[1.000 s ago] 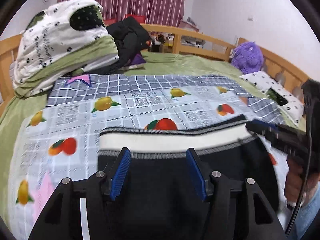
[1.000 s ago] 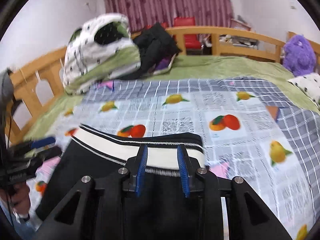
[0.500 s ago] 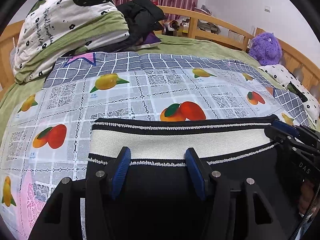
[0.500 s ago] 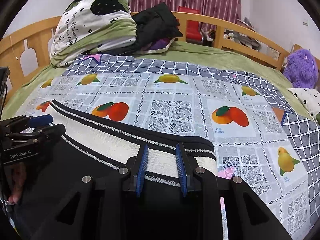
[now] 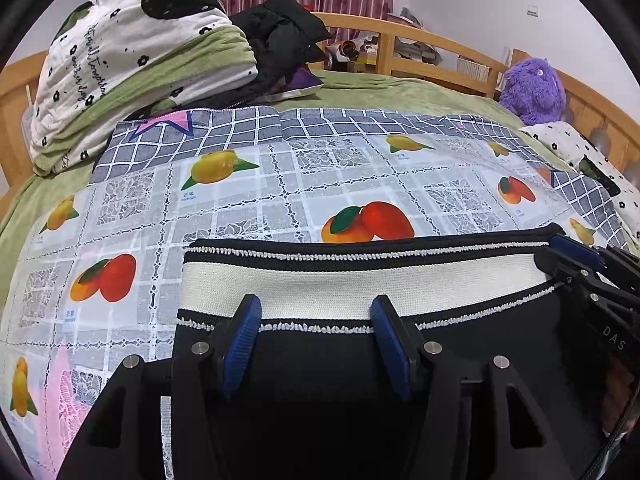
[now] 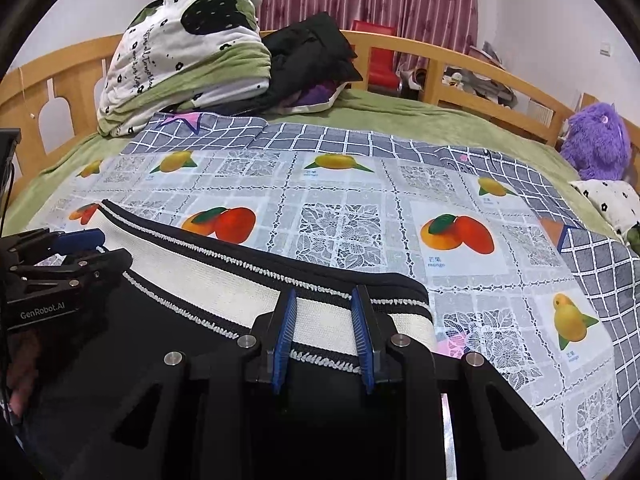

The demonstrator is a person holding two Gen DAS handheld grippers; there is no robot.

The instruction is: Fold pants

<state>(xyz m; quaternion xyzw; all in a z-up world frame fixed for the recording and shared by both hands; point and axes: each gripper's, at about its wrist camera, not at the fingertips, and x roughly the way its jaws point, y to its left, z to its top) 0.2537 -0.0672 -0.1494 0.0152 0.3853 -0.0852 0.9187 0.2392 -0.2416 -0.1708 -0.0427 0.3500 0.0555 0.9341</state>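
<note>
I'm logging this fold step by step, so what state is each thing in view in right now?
Black pants with cream striped waistband: lying on the cloth, waistband stretched flat between both grippers.
Left gripper: jaws apart, over the waistband's left end.
Right gripper: jaws narrow, over the waistband's right end; grip unclear.
Fruit-print plastic tablecloth: spread flat on the bed.
White-and-green quilt: folded, piled at the headboard.
Purple plush toy: upright by the rail.

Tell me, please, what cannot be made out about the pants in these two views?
- Pants legs: in both views, cut off by the lower edge and hidden behind the gripper bodies.
- Left gripper and right gripper: whether the fingers pinch the waistband, hidden underneath.
</note>
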